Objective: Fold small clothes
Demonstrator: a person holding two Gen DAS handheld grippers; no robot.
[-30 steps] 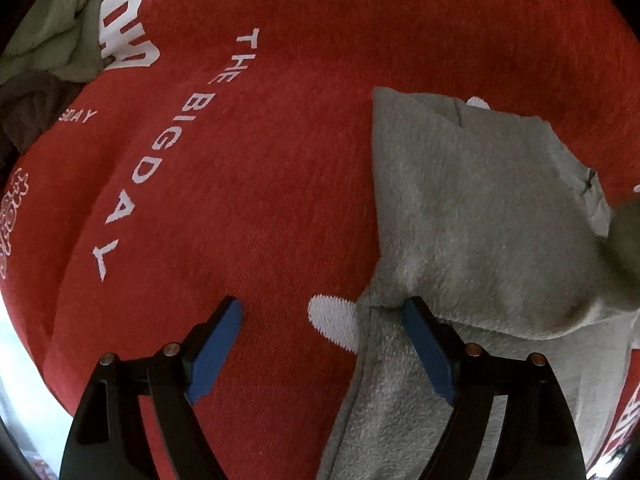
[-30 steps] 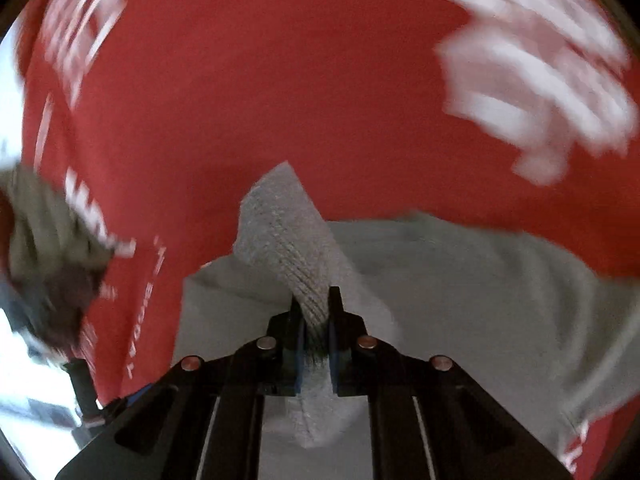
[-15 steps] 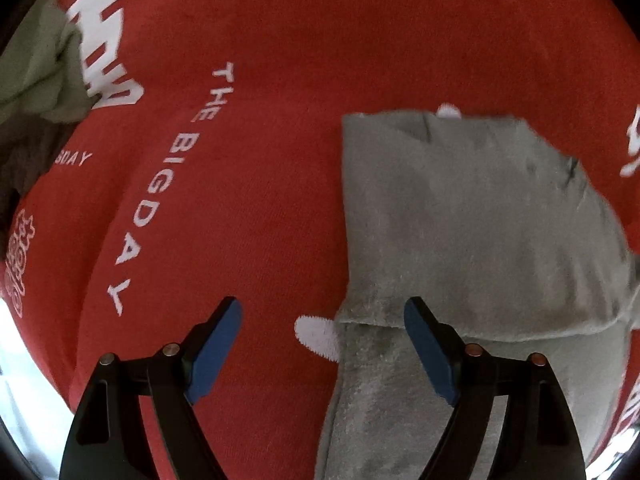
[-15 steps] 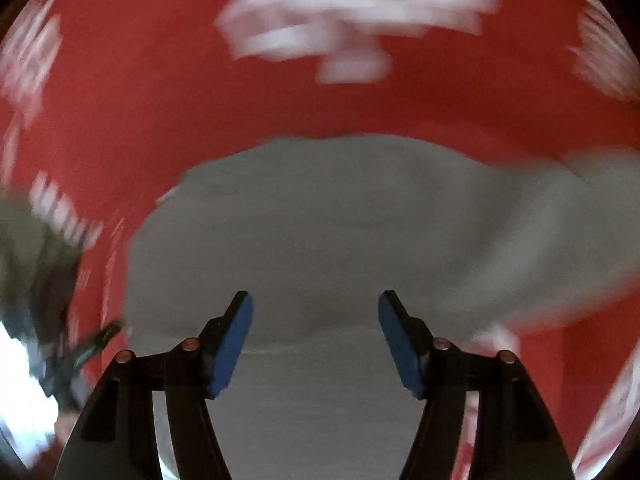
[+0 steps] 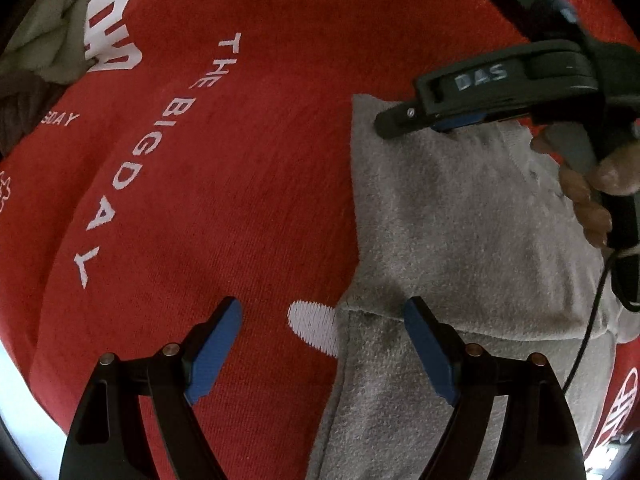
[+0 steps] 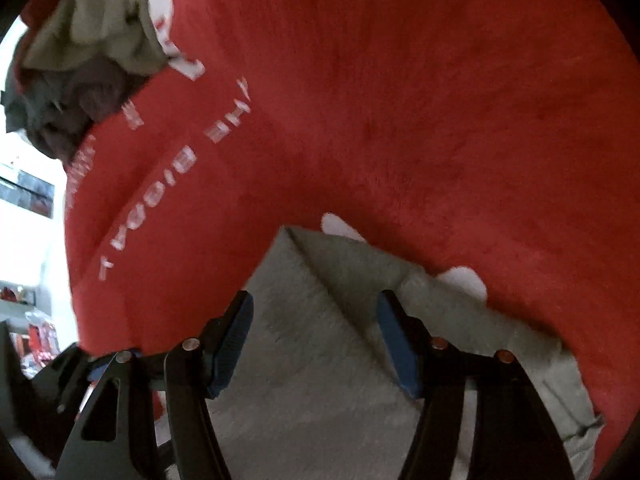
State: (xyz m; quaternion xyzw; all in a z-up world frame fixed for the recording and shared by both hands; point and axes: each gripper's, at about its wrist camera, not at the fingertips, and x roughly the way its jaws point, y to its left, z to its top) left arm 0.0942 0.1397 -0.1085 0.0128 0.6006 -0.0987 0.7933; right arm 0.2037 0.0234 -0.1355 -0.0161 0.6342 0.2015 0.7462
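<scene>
The right gripper (image 6: 316,344), clamped on a raised fold of the grey garment (image 6: 320,380) a second ago, has let it go; its jaws are now closing with no cloth pinched, above the garment's far corner

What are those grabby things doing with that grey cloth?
A person is folding a small grey garment on a red cloth with white letters. One flap is already folded over. The left hand-held gripper hangs open above the garment's near edge, holding nothing. The right hand-held gripper is over the far corner, its jaws closing with grey fabric below them. More clothes wait in a pile.
</scene>
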